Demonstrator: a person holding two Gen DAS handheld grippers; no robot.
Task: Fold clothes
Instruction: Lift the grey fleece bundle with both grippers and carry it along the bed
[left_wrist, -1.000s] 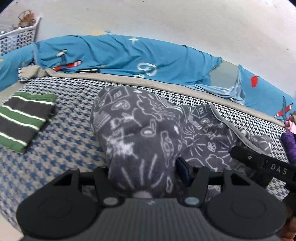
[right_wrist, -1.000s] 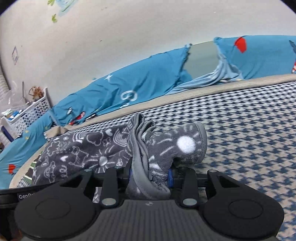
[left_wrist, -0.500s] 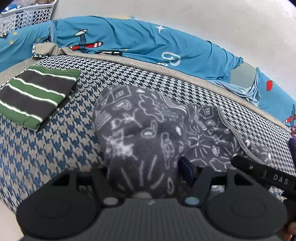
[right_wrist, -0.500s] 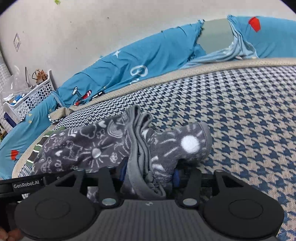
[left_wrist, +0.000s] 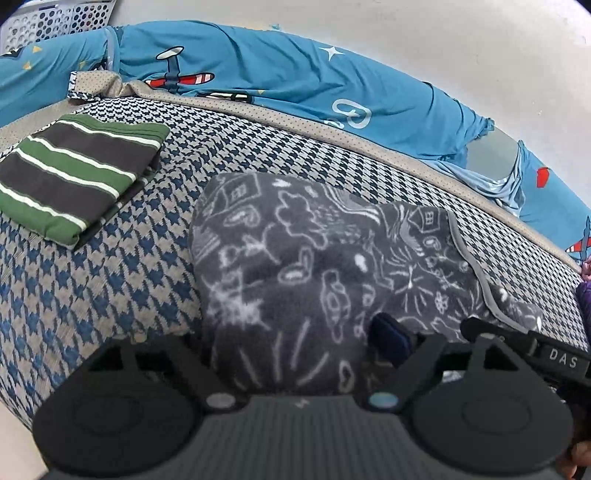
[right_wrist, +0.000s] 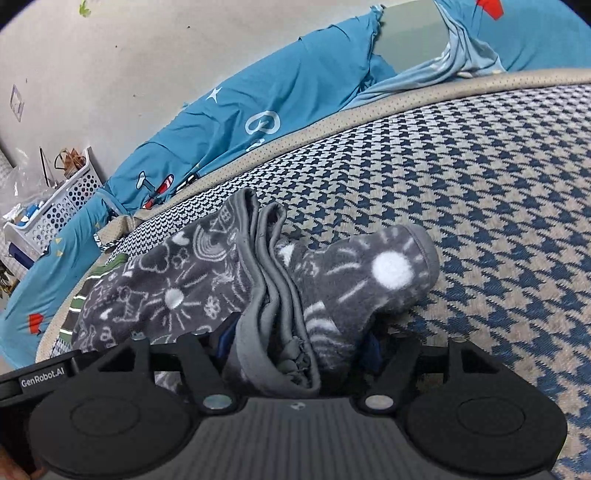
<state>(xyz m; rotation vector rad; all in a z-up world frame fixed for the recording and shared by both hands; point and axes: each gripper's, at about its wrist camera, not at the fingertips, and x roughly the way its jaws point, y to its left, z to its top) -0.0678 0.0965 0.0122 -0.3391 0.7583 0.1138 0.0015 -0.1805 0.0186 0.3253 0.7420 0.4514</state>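
Grey fleece garment with white doodle print lies bunched on a blue houndstooth bed cover. Left gripper clamps one thick end of it between its fingers; right gripper pinches the other end, where grey trimmed edges gather in folds. Folded green striped shirt rests nearby, apart, toward the bed's blue pillows.

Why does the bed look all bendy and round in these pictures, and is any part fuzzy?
Left wrist view: the fisheye lens curves the houndstooth bed cover like a hill, corners go dark, and the grey doodle fleece looks soft up close. Right wrist view: same bending, the blue airplane sheet arcs, and the fleece is fairly sharp; lighting is even, no glare.
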